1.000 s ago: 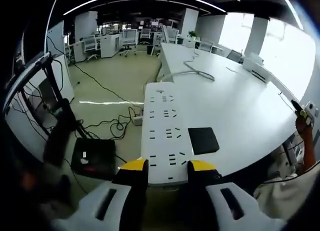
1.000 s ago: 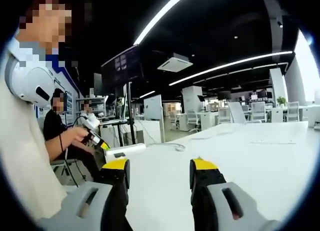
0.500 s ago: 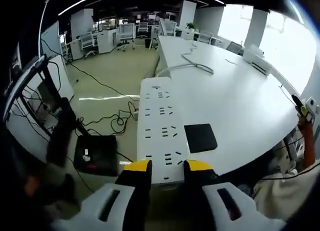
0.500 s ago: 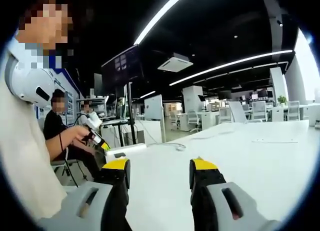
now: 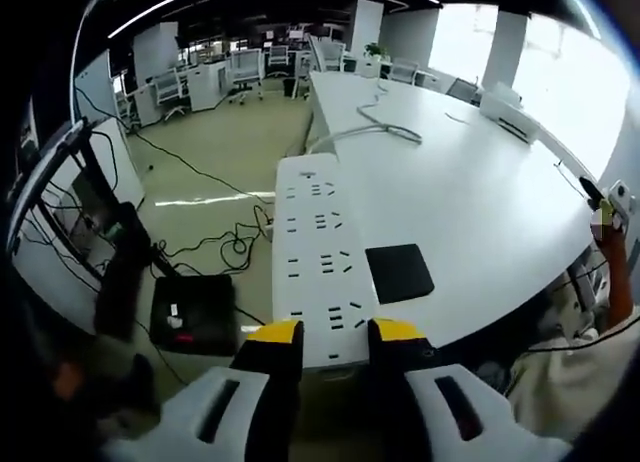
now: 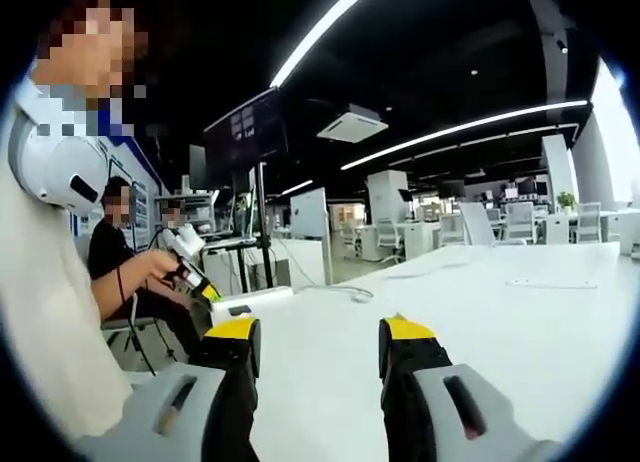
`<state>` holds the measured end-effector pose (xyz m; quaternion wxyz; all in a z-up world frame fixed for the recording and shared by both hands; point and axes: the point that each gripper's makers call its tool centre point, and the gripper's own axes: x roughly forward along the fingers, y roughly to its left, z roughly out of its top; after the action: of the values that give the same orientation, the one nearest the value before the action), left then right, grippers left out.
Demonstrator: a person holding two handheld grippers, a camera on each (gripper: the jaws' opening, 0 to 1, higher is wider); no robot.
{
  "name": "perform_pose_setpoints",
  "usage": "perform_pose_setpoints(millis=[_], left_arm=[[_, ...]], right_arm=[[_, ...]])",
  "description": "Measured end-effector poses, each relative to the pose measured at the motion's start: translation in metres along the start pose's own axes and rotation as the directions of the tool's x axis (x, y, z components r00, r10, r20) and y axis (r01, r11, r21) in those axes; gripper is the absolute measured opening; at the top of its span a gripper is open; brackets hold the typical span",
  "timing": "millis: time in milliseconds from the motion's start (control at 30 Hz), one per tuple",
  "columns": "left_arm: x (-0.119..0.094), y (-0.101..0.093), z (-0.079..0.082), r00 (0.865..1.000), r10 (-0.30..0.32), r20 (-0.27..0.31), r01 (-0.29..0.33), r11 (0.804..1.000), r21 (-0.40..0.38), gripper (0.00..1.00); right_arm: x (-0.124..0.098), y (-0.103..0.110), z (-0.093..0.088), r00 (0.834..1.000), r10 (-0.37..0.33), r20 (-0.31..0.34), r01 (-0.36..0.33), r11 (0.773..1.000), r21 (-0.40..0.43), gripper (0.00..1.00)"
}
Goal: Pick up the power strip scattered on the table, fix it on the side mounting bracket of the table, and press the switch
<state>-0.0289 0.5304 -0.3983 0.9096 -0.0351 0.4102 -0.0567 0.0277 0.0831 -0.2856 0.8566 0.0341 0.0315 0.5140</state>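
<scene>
I see the long white counter (image 5: 480, 212) stretching ahead, with the white power strip (image 5: 315, 257) lying along its left edge beside a black pad (image 5: 399, 272). My left hand-held gripper (image 5: 335, 332) has its jaws closed on the strip's near end. My right hand-held gripper (image 6: 322, 332) hangs open over the counter, holding nothing.
</scene>
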Motion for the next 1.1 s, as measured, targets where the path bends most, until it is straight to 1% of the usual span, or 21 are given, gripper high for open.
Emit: perform_pose_setpoints(millis=[233,367,467,633,700,800,967,1100], left_arm=[[0.000,0.000,0.000,1.000,-0.003,-0.002,0.003,1.000,0.004,0.31],[0.000,0.000,0.000,1.000,-0.004,-0.001,0.004,1.000,0.003,0.31],[0.000,0.000,0.000,1.000,-0.004,0.002,0.004,1.000,0.002,0.31],[0.000,-0.001,0.000,1.000,-0.003,-0.003,0.003,1.000,0.004,0.31],[0.000,0.000,0.000,1.000,-0.003,-0.004,0.003,1.000,0.003,0.31],[0.000,-0.001,0.000,1.000,-0.004,-0.004,0.004,1.000,0.003,0.31],[0.000,-0.001,0.000,1.000,-0.003,-0.008,0.003,1.000,0.003,0.31],[0.000,-0.001,0.000,1.000,-0.004,-0.005,0.004,1.000,0.004,0.31]], right_arm=[[0.003,-0.007,0.003,1.000,-0.013,-0.009,0.013,1.000,0.005,0.41],[0.004,-0.011,0.011,1.000,-0.021,0.012,0.021,1.000,0.013,0.39],[0.007,-0.011,0.014,1.000,-0.019,0.015,0.019,1.000,0.009,0.37],[0.011,-0.010,0.015,1.000,-0.008,0.004,0.008,1.000,0.004,0.32],[0.012,-0.010,0.014,1.000,-0.003,-0.001,0.003,1.000,0.001,0.27],[0.013,-0.010,0.015,1.000,0.002,-0.003,-0.002,1.000,0.002,0.23],[0.016,-0.010,0.013,1.000,0.010,-0.011,-0.010,1.000,0.002,0.12],[0.020,-0.009,0.011,0.999,0.026,-0.032,-0.026,1.000,-0.005,0.07]])
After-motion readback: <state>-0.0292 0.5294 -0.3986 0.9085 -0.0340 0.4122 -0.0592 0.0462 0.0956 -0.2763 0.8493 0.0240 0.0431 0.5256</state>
